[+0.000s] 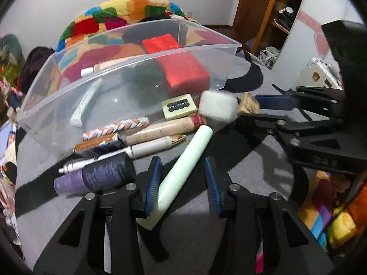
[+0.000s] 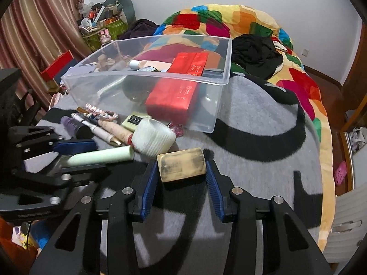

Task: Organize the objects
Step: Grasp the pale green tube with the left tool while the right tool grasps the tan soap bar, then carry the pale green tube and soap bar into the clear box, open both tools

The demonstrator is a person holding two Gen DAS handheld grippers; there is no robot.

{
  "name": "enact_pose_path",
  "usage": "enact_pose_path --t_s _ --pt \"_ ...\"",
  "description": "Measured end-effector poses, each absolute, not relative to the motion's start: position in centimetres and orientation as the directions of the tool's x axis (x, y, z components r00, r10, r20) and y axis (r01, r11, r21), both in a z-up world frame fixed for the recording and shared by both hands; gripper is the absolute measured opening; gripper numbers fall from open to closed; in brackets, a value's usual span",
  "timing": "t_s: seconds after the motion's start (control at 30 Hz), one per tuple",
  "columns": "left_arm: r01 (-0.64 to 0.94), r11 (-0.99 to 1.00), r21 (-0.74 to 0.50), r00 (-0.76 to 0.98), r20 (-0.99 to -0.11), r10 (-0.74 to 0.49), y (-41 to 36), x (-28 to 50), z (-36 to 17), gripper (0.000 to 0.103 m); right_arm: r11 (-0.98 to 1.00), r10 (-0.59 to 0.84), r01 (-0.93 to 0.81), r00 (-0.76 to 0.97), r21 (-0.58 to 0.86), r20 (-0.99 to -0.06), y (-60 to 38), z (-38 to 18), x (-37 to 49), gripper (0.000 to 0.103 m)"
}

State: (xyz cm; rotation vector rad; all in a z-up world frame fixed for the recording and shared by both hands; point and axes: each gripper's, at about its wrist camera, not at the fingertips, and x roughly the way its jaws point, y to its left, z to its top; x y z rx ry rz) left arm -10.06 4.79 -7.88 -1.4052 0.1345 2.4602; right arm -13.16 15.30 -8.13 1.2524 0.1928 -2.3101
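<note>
1. A grey and black fleece blanket (image 2: 252, 114) covers the bed and carries everything.
2. A clear plastic storage bin (image 2: 146, 78) stands toward the blanket's far edge, with a red rectangular box (image 2: 176, 96) inside.
3. The left gripper (image 1: 181, 178) pinches a pale green plastic tube (image 1: 183, 171), lying just before the bin.
4. The right gripper (image 2: 181, 176) pinches a tan rectangular block (image 2: 181, 163), near the blanket's middle.

Both wrist views look steeply down, close; sharing clear bin (image 1: 128, 52).
</note>
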Motion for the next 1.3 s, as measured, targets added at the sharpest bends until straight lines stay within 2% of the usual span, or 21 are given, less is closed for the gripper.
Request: enact_pose_path --t_s 0.07,0.17,0.43,0.67,1.03,1.3 --pt "-0.312 -0.947 -0.073 -0.479 -0.849 0.223 4.9 -9.8 -7.9 0.024 -0.864 -0.366 0.49 -0.454 0.116 -0.813 15.5 -7.9 -12.7 0.039" --pt "-0.306 -0.948 -0.084 -0.484 -0.844 0.231 4.9 -9.4 -7.8 0.015 -0.865 -0.377 0.485 -0.458 0.129 -0.805 15.8 -7.5 -12.3 0.039" --pt "-0.258 -0.961 -0.103 -0.529 -0.817 0.229 3.9 -8.1 -6.7 0.015 -0.859 -0.407 0.489 -0.48 0.148 -0.777 15.6 -5.9 -11.9 0.039" --pt "-0.204 -0.969 -0.141 -0.611 -0.755 0.239 2.0 -7.9 -3.7 0.015 -0.857 -0.424 0.493 -0.509 0.15 -0.749 14.7 -4.2 -12.1 0.039" --pt "-0.133 -0.976 -0.17 -0.711 -0.67 0.214 -0.9 -9.9 0.1 0.015 -0.87 -0.427 0.47 -0.57 0.148 -0.703 13.7 -1.7 -14.3 0.039" --pt "-0.094 -0.98 -0.176 -0.732 -0.655 0.188 -2.4 -12.4 1.0 0.015 -0.886 -0.409 0.443 -0.599 0.141 -0.688 13.0 -0.8 -16.7 0.039"
